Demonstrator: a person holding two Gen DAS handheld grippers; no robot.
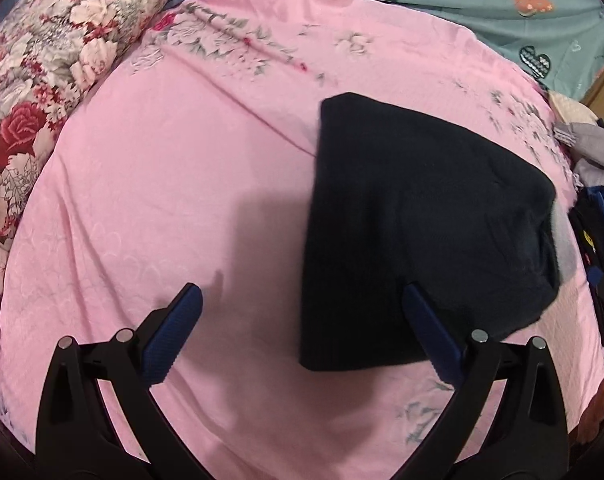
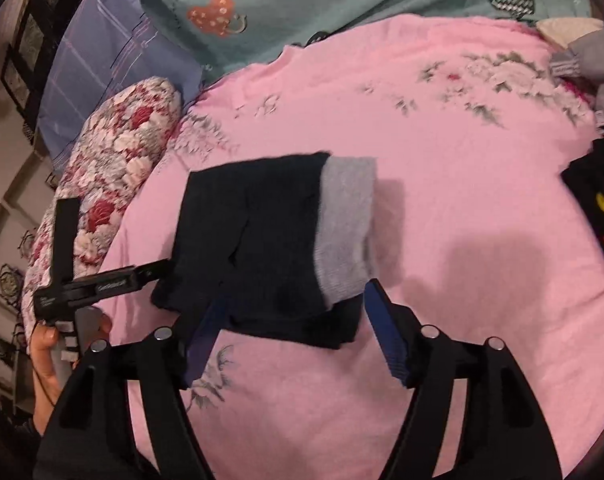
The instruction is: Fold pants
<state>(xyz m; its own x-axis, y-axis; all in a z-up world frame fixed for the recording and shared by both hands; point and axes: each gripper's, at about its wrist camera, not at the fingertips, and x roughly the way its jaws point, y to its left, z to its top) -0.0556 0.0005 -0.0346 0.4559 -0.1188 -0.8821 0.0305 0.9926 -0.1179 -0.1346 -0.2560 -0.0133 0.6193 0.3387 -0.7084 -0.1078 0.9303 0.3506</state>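
Observation:
The pants (image 1: pixel 421 220) lie folded into a dark navy bundle on the pink bedsheet (image 1: pixel 162 200), with a grey waistband (image 2: pixel 345 224) at the right end. In the left wrist view, my left gripper (image 1: pixel 302 296) is open above the sheet, its right finger (image 1: pixel 425 320) over the bundle's near left corner. In the right wrist view, my right gripper (image 2: pixel 296 296) is open, straddling the near edge of the pants (image 2: pixel 262 240), and its pads do not press the cloth. A hand (image 2: pixel 46 352) holds the left tool at the far left.
A floral pillow (image 1: pixel 42 80) borders the sheet on the left. A teal heart-print blanket (image 1: pixel 461 0) and a blue pillow (image 2: pixel 102 72) lie at the back. Several other clothes (image 1: pixel 597 200) are piled at the right edge. A wall (image 2: pixel 6 200) stands beyond the bed.

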